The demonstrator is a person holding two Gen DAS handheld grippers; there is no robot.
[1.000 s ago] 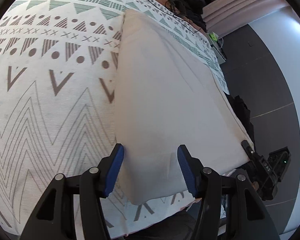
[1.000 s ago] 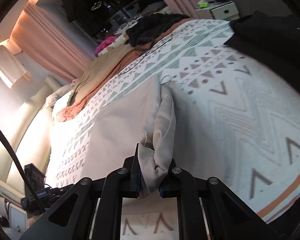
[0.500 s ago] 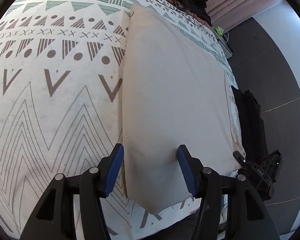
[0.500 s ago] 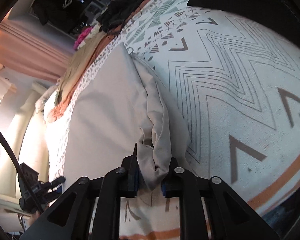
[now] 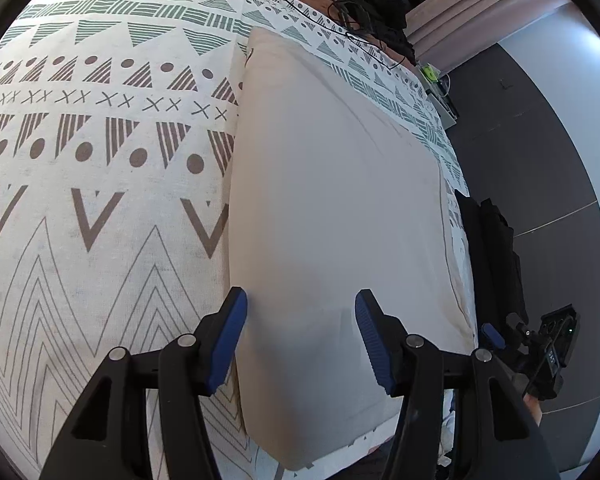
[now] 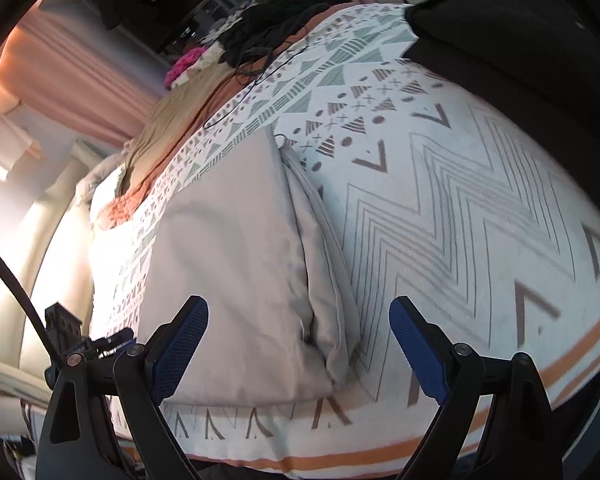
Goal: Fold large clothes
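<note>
A large beige garment [image 5: 332, 208] lies folded flat in a long rectangle on the patterned bedspread [image 5: 100, 200]. My left gripper [image 5: 300, 320] is open and empty above the garment's near left edge. In the right wrist view the same garment [image 6: 228, 264] lies flat with a loose bunched fold [image 6: 328, 292] along its right edge. My right gripper [image 6: 298, 340] is wide open and empty just above that fold. The other gripper shows at the edge of each view, the right one at the left wrist view's right [image 5: 548, 344].
A pile of dark clothes and a black cable [image 5: 364, 8] lie at the far end of the bed. A black garment [image 6: 500, 32] lies at the right. Pink and tan clothes [image 6: 188, 68] sit beyond. The bed's near edge has an orange stripe [image 6: 380, 452].
My right gripper was shut on the garment's bunched edge; it has opened and let the fold drop onto the bed. My left gripper stayed open, shifting slightly over the garment.
</note>
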